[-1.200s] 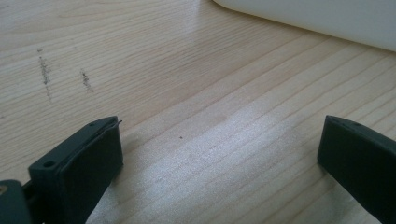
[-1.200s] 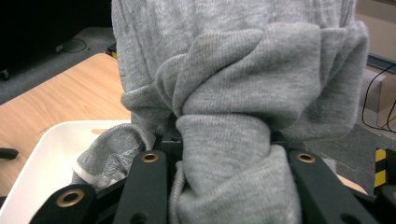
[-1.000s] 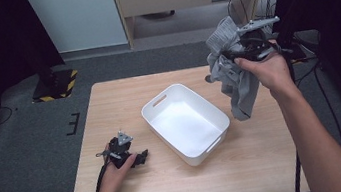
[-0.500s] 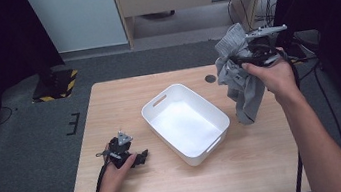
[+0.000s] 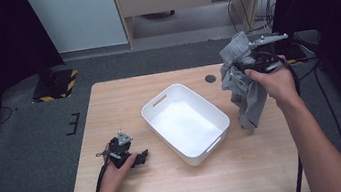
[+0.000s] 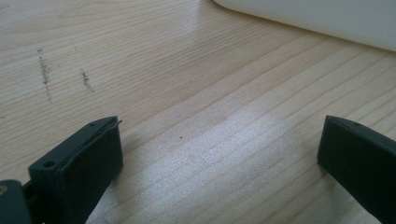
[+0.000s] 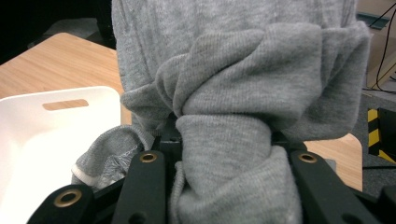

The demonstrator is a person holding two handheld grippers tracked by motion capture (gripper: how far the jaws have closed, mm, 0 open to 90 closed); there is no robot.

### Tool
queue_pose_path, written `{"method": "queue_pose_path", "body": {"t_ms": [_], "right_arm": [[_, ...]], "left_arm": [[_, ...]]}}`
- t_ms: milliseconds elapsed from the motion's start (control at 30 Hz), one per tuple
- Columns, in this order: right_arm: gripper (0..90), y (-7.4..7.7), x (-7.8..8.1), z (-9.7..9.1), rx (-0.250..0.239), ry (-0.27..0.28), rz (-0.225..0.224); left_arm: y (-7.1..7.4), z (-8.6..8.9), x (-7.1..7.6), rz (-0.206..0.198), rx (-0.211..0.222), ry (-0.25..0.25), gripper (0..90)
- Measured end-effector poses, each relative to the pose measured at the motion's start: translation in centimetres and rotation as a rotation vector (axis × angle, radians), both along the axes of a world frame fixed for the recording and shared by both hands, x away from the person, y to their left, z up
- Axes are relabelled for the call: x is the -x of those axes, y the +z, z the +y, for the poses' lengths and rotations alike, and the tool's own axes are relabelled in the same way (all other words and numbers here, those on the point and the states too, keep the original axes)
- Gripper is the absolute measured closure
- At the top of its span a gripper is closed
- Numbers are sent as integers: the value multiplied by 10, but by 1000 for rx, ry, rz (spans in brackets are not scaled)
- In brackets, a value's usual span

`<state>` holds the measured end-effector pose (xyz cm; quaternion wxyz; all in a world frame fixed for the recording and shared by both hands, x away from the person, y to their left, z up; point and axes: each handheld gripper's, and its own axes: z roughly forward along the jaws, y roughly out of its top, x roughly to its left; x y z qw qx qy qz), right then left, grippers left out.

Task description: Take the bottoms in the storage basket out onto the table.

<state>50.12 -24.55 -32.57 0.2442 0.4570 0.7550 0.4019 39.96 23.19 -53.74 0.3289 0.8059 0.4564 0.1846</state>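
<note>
Your right claw (image 5: 247, 65) pinches the grey cloth (image 5: 246, 90), which hangs above the surface (image 5: 250, 175) just right of the white tub (image 5: 184, 119); your left claw (image 5: 139, 158) rests on the surface, spread wide with nothing in it.

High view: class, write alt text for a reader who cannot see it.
The right hand-held gripper holds a grey cloth hanging over a wooden table, right of a white bin. The left hand-held gripper rests open on the table.
</note>
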Motion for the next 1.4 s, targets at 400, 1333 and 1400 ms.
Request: {"method": "queue_pose_path", "body": {"t_ms": [400,1333,1400], "right_arm": [[627,-22,0,-6,-2,-8,21],[604,-66,0,-9,25,-25,72],[602,-73,0,-9,26,-30,78]], "left_arm": [[0,0,0,1,-2,-2,0],[0,0,0,1,-2,-2,0],[0,0,0,1,-3,-2,0]]}}
